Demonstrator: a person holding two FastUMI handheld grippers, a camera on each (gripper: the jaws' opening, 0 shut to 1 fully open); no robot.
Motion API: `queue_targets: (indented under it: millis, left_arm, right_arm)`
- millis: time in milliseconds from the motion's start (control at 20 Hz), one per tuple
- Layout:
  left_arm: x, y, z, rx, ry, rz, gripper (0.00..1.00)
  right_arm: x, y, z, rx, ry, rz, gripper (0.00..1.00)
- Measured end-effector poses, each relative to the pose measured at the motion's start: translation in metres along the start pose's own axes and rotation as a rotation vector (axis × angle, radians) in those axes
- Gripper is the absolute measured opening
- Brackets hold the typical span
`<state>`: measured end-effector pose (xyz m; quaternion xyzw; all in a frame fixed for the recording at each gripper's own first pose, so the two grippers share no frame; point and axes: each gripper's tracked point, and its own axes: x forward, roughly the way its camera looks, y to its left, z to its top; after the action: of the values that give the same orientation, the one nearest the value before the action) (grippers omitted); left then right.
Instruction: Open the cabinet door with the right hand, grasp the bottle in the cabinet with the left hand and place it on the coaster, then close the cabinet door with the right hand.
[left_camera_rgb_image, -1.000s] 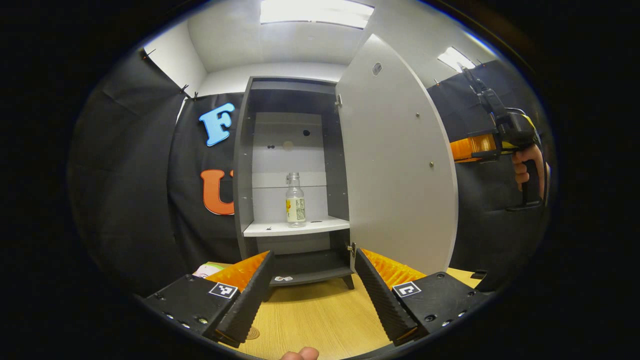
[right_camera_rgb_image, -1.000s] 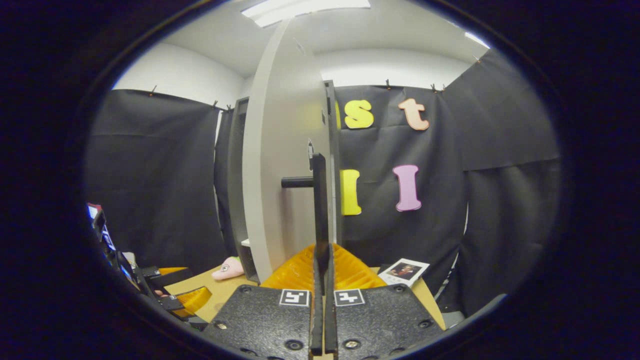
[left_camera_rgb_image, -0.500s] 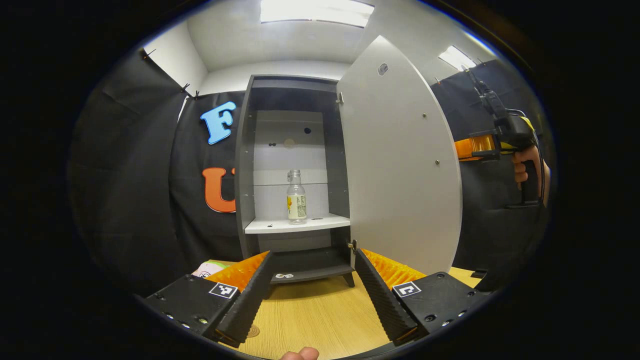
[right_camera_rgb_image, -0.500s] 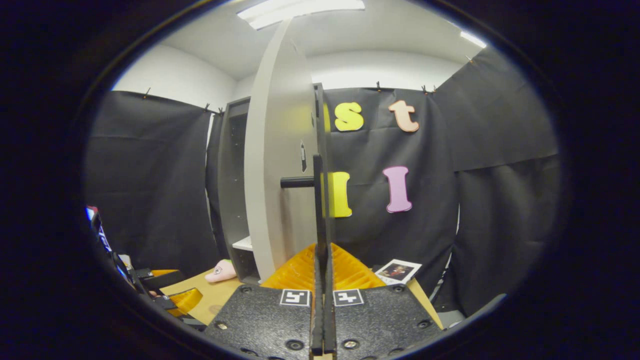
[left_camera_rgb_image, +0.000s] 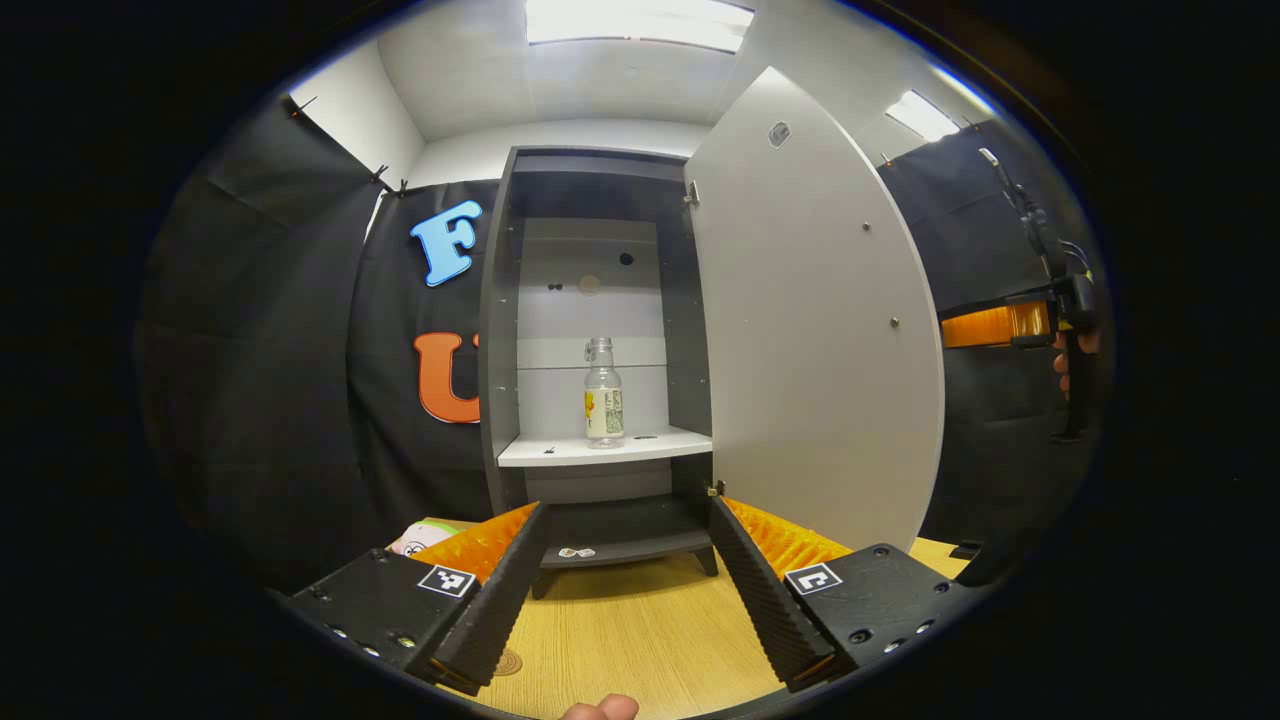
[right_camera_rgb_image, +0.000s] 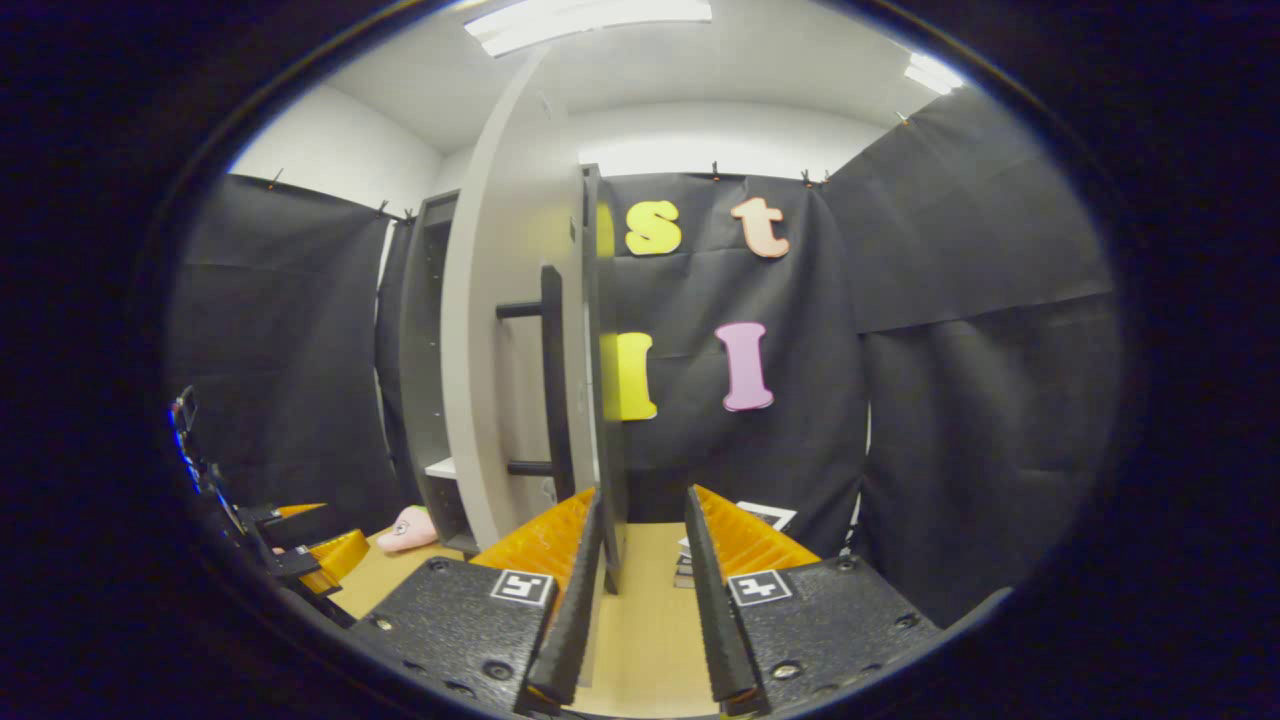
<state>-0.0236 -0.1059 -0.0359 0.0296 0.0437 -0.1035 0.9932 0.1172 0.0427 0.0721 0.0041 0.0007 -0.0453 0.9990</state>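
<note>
Wood-grain counter (left_camera_rgb_image: 640, 630) carrying a tall dark cabinet (left_camera_rgb_image: 497, 330), which stands on it on short legs with its pale door (left_camera_rgb_image: 810, 330) swung wide open. The cabinet's white shelf (left_camera_rgb_image: 600, 450) bears a clear bottle (left_camera_rgb_image: 603, 392), upright, toward the right half of the shelf. Also on the counter: a pink plush toy (right_camera_rgb_image: 408, 528) just left of the cabinet's foot, a round coaster (left_camera_rgb_image: 507, 662) on the near part, partly hidden, and a small photo print (right_camera_rgb_image: 765, 515) on the cabinet's right.
</note>
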Motion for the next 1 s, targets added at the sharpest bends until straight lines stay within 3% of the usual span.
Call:
queue_targets:
  millis: [300,550,650,700,750,800,1000]
  left_arm:
    - [0.02,0.003,0.011,0.026,-0.015,0.015,1.0]
    - [0.054,0.001,0.029,0.022,-0.043,-0.003,0.96]
    - [0.075,0.005,0.04,0.021,-0.064,-0.005,1.0]
    - [0.088,0.005,0.046,0.017,-0.075,-0.01,0.96]
    - [0.102,0.006,0.052,0.009,-0.087,-0.018,1.0]
    - [0.116,0.008,0.057,0.001,-0.09,-0.026,0.96]
    - [0.169,0.019,0.074,-0.026,-0.104,-0.023,0.96]
  right_arm:
    - [0.013,-0.008,-0.007,0.052,-0.003,0.017,0.89]
    - [0.022,-0.016,-0.006,0.025,-0.04,-0.019,0.94]
    - [0.025,-0.013,-0.011,0.018,-0.025,0.0,0.94]
    - [0.026,-0.012,-0.014,0.018,-0.017,0.007,0.94]
    - [0.026,-0.012,-0.017,0.019,-0.01,0.012,0.94]
    - [0.025,-0.011,-0.02,0.02,-0.003,0.015,0.94]
    - [0.022,-0.016,-0.024,0.055,0.008,0.01,0.94]
